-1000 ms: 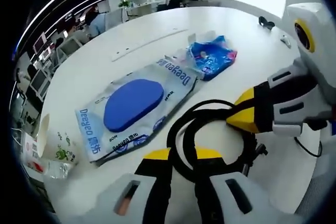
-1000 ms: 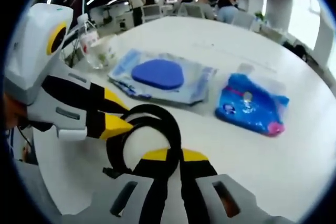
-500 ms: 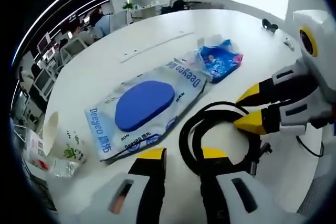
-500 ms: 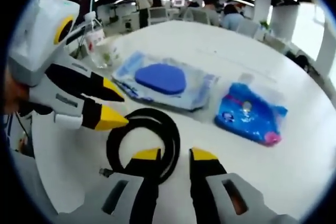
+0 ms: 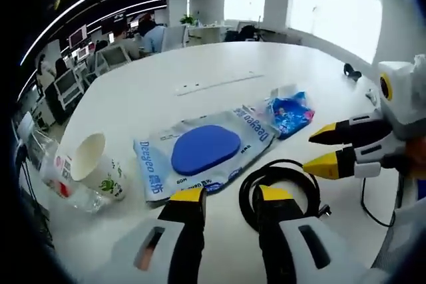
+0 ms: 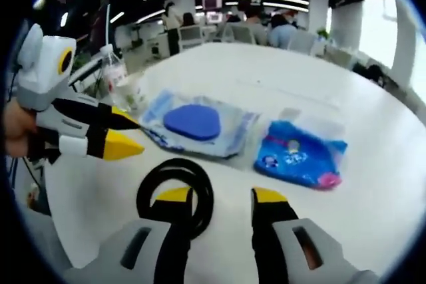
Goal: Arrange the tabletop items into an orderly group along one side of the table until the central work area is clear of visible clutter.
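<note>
White table, wide and rounded, carries everything. In the left gripper view the left tongs rise from the bottom edge with their yellow-tipped jaws spread apart and nothing between them; the right-hand jaw overlaps the near edge of a coiled black cable, but whether it touches the cable I cannot tell. The right tongs come in from the right of that view, jaws parted and empty, their lower tip just above the far side of the coil.

Beyond the cable lies a flat wipes pack with a blue oval lid, and touching its far right corner is a crumpled blue packet. To the left, a paper cup lies on its side, mouth towards the camera, against a clear plastic bottle near the table's edge.

In the right gripper view the right tongs stand open and hold nothing; their left jaw overlaps the cable, which lies flat on the table. The left tongs enter from the left, held in a hand, jaws apart and empty, above the table. Further out sit the wipes pack and, to its right and apart from it here, the blue packet. The bottle shows at the far left edge.
</note>
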The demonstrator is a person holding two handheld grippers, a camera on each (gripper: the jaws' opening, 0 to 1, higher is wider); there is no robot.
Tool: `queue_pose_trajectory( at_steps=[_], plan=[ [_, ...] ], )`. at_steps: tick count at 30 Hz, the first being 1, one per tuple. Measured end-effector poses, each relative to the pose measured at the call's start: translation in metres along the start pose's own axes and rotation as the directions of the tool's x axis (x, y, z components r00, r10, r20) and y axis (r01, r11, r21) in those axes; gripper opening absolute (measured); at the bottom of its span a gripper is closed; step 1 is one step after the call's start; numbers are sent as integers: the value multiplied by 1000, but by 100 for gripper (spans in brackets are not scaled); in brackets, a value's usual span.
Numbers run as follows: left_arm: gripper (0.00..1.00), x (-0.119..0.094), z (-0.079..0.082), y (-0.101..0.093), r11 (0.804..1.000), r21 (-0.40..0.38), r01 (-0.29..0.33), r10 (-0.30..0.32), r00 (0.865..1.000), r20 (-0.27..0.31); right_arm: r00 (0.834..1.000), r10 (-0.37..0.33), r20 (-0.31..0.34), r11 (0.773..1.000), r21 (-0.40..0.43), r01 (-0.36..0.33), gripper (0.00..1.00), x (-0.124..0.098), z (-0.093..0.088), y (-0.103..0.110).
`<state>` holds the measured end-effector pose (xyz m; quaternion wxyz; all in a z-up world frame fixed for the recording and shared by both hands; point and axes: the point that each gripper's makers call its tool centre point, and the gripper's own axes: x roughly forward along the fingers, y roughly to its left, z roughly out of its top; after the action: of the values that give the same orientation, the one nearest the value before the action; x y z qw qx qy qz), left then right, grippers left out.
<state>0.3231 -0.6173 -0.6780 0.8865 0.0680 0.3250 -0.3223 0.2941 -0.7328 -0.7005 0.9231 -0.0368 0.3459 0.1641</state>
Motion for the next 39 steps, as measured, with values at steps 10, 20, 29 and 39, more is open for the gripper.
queue_pose_trajectory(
  at_steps=[10,20,29,39],
  plan=[
    [40,-23,16,-2,1000,-7,-7,8,995,102,997,8,77,1000,11,-8,52,-13,9,0],
    [49,-44,21,-6,999,-31,-13,17,989,148,991,-25,132,999,24,22,58,-26,12,-10],
    [54,-55,13,-5,998,-54,-16,24,987,157,991,-25,134,999,51,19,63,-37,11,-14],
    [64,-69,16,-7,998,-53,-15,25,981,192,986,-4,168,998,64,-7,76,-52,19,-12]
  ],
)
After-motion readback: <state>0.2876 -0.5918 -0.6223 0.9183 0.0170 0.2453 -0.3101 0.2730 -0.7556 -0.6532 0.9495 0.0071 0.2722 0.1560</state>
